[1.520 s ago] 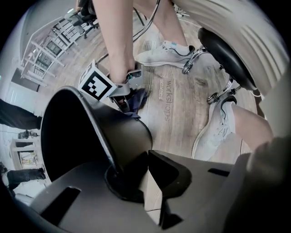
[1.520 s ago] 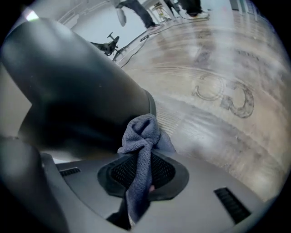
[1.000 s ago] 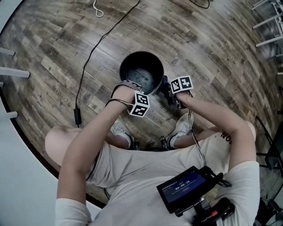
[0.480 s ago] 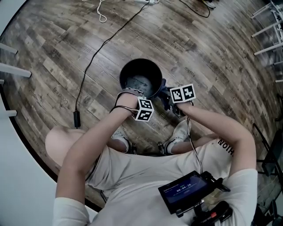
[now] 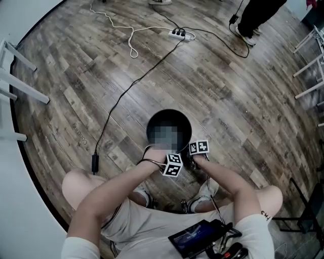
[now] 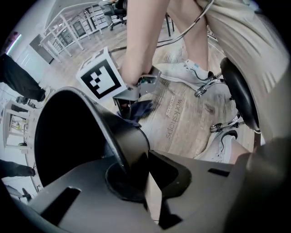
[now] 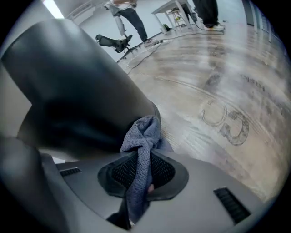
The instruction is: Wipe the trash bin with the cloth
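A black round trash bin (image 5: 152,123) stands on the wooden floor in front of my feet; a mosaic patch covers its inside. My left gripper (image 5: 162,152) points down and is shut on the bin's near rim (image 6: 129,136), which runs between its jaws (image 6: 136,168). My right gripper (image 5: 191,160) sits low at the bin's right side, shut on a grey-blue cloth (image 7: 142,136). The bunched cloth presses against the bin's dark outer wall (image 7: 77,86). The left gripper view also shows the cloth (image 6: 138,109) under the right gripper's marker cube (image 6: 100,78).
A black cable (image 5: 119,98) and a white cord with a power strip (image 5: 180,34) cross the floor beyond the bin. Another person's legs (image 5: 253,15) stand at the top right. White furniture legs (image 5: 20,76) are at the left. My shoes (image 5: 208,189) are just behind the bin.
The head view has pulled back, so the bin looks smaller and lower in the picture. The right gripper with the cloth has sunk along the bin's right side. The left gripper stays on the rim.
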### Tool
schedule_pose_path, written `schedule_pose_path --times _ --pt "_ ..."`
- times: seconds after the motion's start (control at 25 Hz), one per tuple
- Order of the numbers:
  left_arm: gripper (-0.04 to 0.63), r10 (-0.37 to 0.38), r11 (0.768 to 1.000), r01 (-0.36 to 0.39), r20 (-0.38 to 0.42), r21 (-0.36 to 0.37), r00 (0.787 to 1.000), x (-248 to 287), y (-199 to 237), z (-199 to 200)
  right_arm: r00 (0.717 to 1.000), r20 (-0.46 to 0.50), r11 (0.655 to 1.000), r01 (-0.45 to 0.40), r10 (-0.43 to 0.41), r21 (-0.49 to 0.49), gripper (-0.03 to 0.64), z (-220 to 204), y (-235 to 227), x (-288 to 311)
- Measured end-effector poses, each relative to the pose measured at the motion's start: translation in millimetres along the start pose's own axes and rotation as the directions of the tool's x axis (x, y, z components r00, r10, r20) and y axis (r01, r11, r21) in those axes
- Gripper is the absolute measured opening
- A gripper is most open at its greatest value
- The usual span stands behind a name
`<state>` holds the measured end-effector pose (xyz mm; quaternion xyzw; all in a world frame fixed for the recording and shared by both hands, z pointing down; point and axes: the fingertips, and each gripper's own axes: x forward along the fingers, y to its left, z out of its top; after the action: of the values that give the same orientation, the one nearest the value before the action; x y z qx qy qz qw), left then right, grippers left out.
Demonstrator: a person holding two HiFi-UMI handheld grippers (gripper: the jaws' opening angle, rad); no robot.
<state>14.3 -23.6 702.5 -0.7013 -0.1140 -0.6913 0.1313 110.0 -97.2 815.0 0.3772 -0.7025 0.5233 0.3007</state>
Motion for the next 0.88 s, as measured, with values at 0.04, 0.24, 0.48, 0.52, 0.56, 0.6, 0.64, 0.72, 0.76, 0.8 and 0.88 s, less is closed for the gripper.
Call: schedule_pose_path --times 0.04,0.24,0.48,0.52,0.56,0.6,0.64,0.72,0.76,0.8,0.88 --pt "0.032 -0.003 1.0 0.003 0.001 -0.002 1.0 2 0 0 1.0 -0.008 0.999 0.004 -0.004 0.033 0.061 -5 -7 11" --pt "0.034 -0.005 1.0 0.005 -0.009 -0.009 1.0 4 -11 6 0.999 -0.002 0.979 -0.037 0.039 0.203 0.061 -28 -12 19" --pt "0.098 0.008 1.0 -0.007 -0.027 0.03 1.0 6 -14 -6 0.998 -0.039 0.989 0.044 -0.038 0.144 0.061 -21 -1 -21" --pt "0.134 0.014 0.999 -0.012 -0.043 0.044 0.999 5 -12 -11 0.998 -0.044 0.992 0.044 -0.039 0.115 0.061 -17 5 -32" --pt "0.146 0.022 0.998 -0.018 -0.058 0.061 0.998 3 -10 -16 0.998 -0.044 0.995 0.04 -0.036 0.088 0.061 -14 12 -44" --pt "0.153 0.029 0.997 -0.024 -0.071 0.078 0.997 2 -8 -22 0.999 -0.04 0.997 0.033 -0.03 0.064 0.061 -11 19 -57" --pt "0.158 0.033 0.995 -0.025 -0.084 0.093 0.996 0 -7 -28 0.999 -0.031 0.999 0.025 -0.024 0.046 0.061 -8 27 -70" --pt "0.158 0.037 0.993 -0.024 -0.107 0.118 0.994 -1 -6 -38 1.0 -0.005 1.0 0.011 -0.011 0.023 0.061 -4 42 -98" --pt "0.158 0.042 0.991 -0.027 -0.116 0.129 0.992 0 -6 -42 1.0 0.011 1.0 -0.001 0.0 0.016 0.061 -2 50 -111" --pt "0.155 0.049 0.989 -0.031 -0.124 0.143 0.991 2 -7 -45 0.999 0.028 1.0 -0.016 0.016 0.01 0.061 0 59 -124" --pt "0.074 0.058 0.982 -0.031 -0.142 0.186 0.988 6 -12 -47 0.997 0.058 0.999 -0.052 0.052 -0.004 0.061 2 80 -142"
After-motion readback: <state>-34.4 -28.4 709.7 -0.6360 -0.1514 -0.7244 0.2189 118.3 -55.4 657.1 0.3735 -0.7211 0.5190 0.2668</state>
